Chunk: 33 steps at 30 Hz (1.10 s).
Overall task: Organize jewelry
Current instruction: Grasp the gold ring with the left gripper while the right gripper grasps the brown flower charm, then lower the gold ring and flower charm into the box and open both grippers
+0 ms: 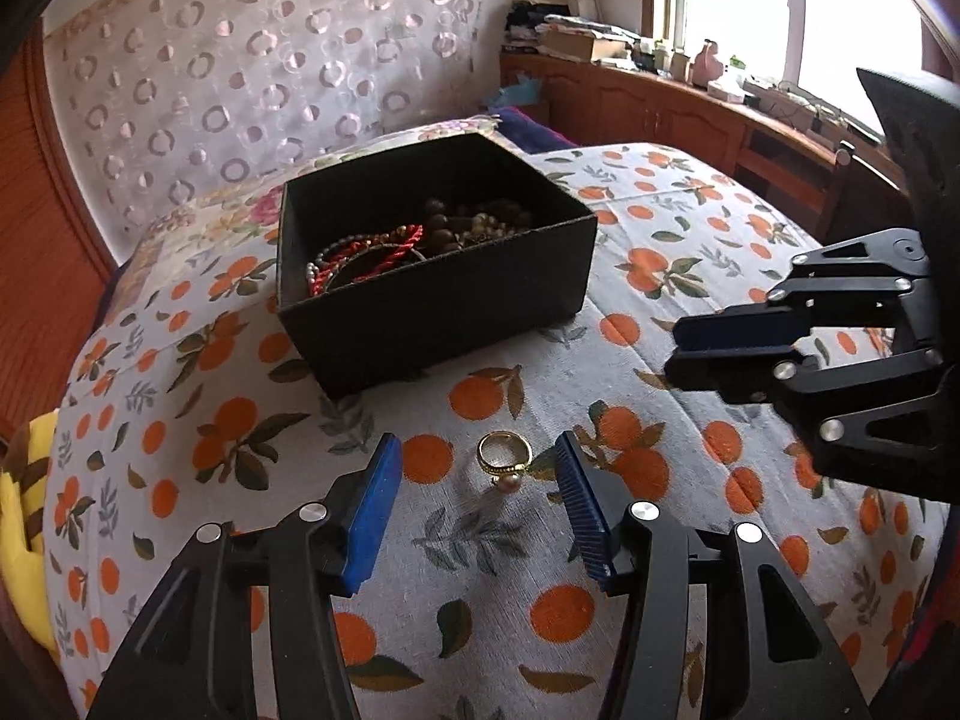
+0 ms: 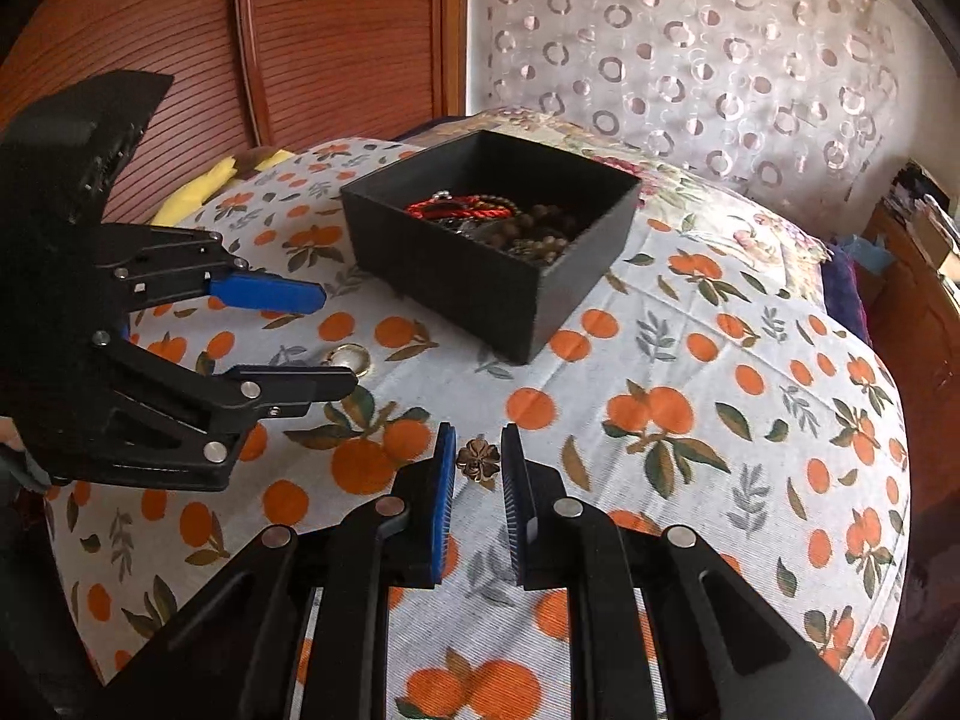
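Note:
A gold ring with a pearl point(image 1: 504, 456) lies on the orange-print bedspread between the tips of my open left gripper point(image 1: 477, 450). It also shows in the right wrist view point(image 2: 350, 357), partly behind the left gripper point(image 2: 336, 339). A small bronze flower-shaped piece point(image 2: 477, 459) lies between the tips of my right gripper point(image 2: 478, 441), whose jaws stand narrowly apart around it, not touching. In the left wrist view the right gripper point(image 1: 675, 348) looks nearly closed. A black open box point(image 1: 432, 252) point(image 2: 498, 246) behind holds red cord bracelets and brown bead strands.
The bedspread point(image 1: 540, 540) covers a rounded bed. A yellow cloth point(image 1: 18, 510) lies at its left edge. A wooden panel wall point(image 2: 336, 30), a circle-patterned curtain point(image 1: 252, 60) and a cluttered wooden cabinet point(image 1: 660, 96) under a window stand behind.

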Motion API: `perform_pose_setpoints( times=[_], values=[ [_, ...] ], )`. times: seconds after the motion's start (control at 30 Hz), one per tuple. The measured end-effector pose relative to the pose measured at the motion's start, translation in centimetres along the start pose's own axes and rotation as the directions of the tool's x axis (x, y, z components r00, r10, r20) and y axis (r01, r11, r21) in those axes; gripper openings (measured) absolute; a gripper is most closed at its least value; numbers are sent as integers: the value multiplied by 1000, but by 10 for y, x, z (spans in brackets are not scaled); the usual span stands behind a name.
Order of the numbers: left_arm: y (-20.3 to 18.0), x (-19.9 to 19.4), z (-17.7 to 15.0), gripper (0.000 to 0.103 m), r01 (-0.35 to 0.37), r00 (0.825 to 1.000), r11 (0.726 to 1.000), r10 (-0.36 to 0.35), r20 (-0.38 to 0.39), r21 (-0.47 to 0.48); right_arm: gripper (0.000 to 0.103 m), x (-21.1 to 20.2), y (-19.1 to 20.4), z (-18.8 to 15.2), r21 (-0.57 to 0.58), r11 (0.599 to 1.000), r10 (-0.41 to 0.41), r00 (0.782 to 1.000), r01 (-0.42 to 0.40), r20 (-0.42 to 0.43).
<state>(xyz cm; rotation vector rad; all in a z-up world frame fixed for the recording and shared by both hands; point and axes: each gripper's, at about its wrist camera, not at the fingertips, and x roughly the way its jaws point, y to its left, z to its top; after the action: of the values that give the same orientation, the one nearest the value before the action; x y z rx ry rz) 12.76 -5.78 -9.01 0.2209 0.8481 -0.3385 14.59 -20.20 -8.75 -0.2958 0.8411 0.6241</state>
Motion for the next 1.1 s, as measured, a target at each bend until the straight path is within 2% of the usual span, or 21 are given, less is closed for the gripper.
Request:
perform_pose_setpoints(
  times=[0.33,0.47,0.6,0.8,1.1],
  values=[
    [-4,8,2,49,-7,1000,1000,7,-7,13,17,1,2,-3,-8,1000,0,1000,0,-3],
    [-4,6,1,37,16,1000,1000,-16,-3,12,17,1,3,-2,-6,1000,2,1000,-2,1],
    [-7,5,0,18,48,999,999,-48,-5,15,17,1,2,-1,-1,1000,-1,1000,1,2],
    [-6,2,0,18,32,999,999,-32,-1,6,17,-1,1,2,-1,1000,-1,1000,1,12],
    [4,-27,13,18,21,997,1000,-20,72,-22,17,-12,2,22,17,1000,-4,996,3,84]
  ],
)
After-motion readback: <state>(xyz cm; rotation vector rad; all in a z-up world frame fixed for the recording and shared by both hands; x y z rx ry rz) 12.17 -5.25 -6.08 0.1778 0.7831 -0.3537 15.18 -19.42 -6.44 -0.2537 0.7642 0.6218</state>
